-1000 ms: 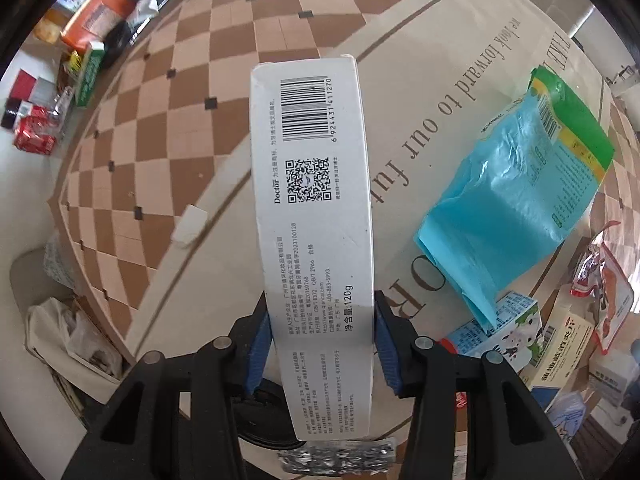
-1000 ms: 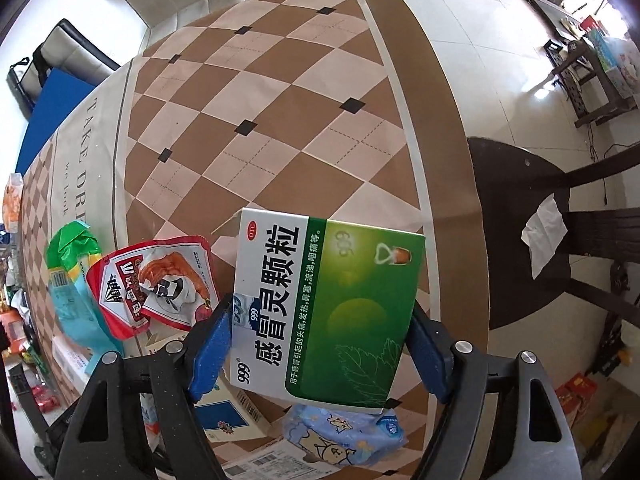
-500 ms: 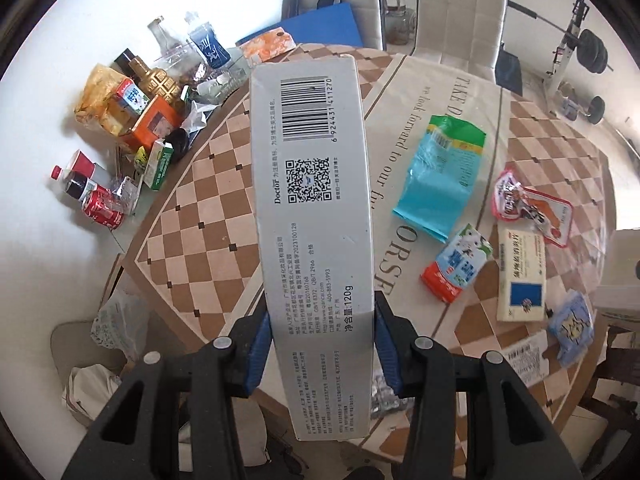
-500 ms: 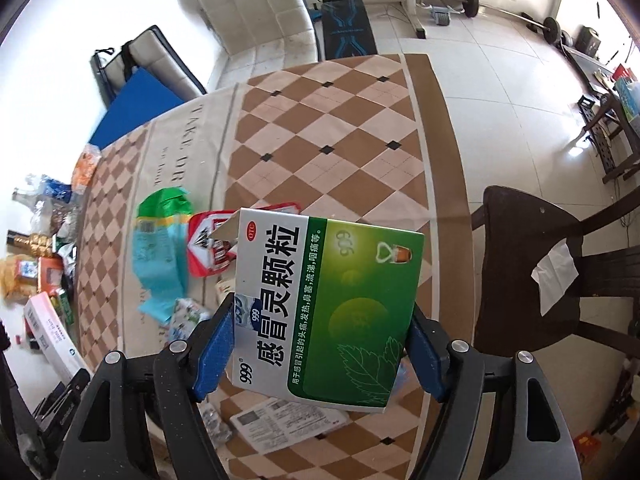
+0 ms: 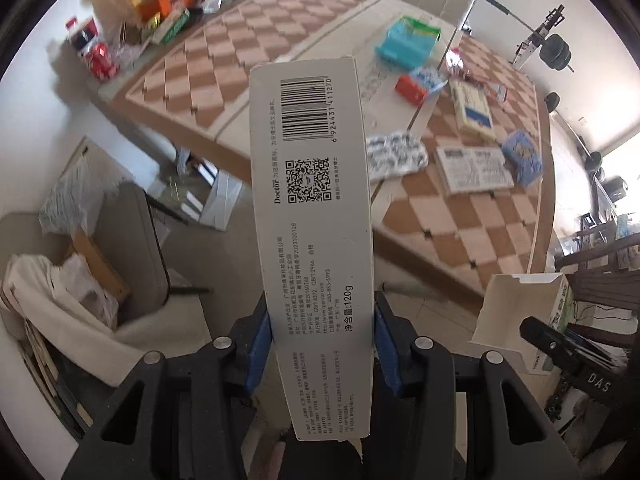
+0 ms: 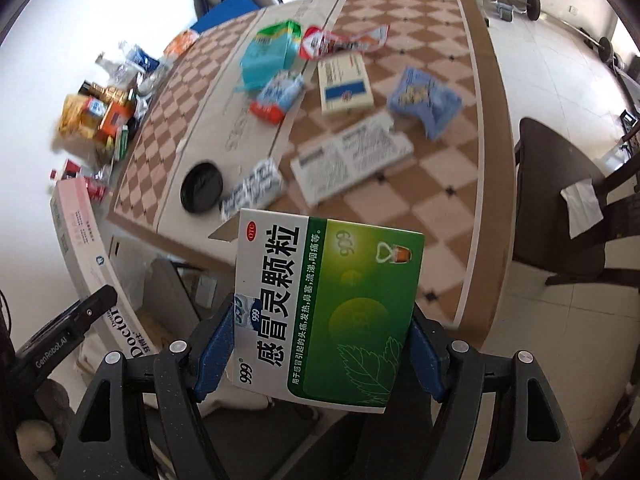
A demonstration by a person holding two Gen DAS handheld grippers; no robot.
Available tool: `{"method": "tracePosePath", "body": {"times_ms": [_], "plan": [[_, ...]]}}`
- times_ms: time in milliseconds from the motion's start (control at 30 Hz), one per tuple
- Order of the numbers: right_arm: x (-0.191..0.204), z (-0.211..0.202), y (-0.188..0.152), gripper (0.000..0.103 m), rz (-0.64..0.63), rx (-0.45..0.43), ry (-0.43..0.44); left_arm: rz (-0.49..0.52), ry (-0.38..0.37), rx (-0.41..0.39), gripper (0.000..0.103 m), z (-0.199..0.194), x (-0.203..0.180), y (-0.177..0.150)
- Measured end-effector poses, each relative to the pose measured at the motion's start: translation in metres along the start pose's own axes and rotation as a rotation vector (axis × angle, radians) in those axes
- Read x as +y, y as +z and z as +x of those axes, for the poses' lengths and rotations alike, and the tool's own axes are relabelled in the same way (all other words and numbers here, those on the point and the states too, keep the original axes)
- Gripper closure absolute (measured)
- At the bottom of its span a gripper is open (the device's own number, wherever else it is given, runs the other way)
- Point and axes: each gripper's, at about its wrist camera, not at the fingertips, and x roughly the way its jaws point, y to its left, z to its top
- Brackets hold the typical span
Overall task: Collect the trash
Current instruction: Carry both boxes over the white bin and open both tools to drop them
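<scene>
My left gripper (image 5: 320, 344) is shut on a long white toothpaste box (image 5: 316, 216) with a barcode, held in the air off the table's near edge. The box also shows in the right wrist view (image 6: 80, 256) at the left. My right gripper (image 6: 320, 352) is shut on a green and white medicine box (image 6: 332, 308), which also shows in the left wrist view (image 5: 516, 320). Several pieces of trash lie on the checkered table (image 6: 452, 200): a blue-green bag (image 6: 268, 54), a leaflet (image 6: 352, 160), a blue wrapper (image 6: 426, 100) and a blister pack (image 6: 252, 190).
A grey bin with a white liner (image 5: 80, 292) stands on the floor at the left. Bottles, cans and snack packs (image 5: 136, 12) crowd the table's far left corner. A black lid (image 6: 201, 187) lies near the table edge. A dark chair (image 6: 568, 216) stands at the right.
Both grippers have pulled back and away from the table with their boxes. The table's near edge, the floor and the bin have come into view.
</scene>
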Motion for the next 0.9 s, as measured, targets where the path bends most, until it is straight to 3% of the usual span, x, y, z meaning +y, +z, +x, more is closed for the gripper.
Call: {"method": "tracePosePath", "body": {"times_ms": [167,300,533,700,767,800,867,900], "plan": [[-0.025,0.079,-0.069,0.025,0.036,0.175,-0.05,-0.09,-0.079,0.187,0.06,0.091,0.026,-0.041],[-0.046,0.15,-0.099,0.025,0.041,0.221,-0.097,-0.151,-0.147,0.3,0.06,0.191,0.032,-0.051],[-0.091,0.308,-0.117,0.025,0.08,0.258,-0.139,-0.168,-0.224,0.457,0.059,0.373,0.021,-0.048],[-0.117,0.409,-0.111,0.025,0.041,0.265,-0.136,-0.135,-0.23,0.527,0.059,0.461,0.013,-0.048],[-0.127,0.444,-0.104,0.024,0.013,0.279,-0.125,-0.122,-0.206,0.554,0.043,0.483,0.012,-0.051],[-0.13,0.46,-0.103,0.023,0.001,0.285,-0.126,-0.122,-0.205,0.56,0.028,0.49,0.011,-0.052],[-0.137,0.483,-0.102,0.021,-0.017,0.3,-0.122,-0.135,-0.211,0.547,0.026,0.496,0.013,-0.052],[-0.141,0.492,-0.102,0.021,-0.017,0.306,-0.122,-0.143,-0.216,0.548,0.018,0.498,0.013,-0.053]]}}
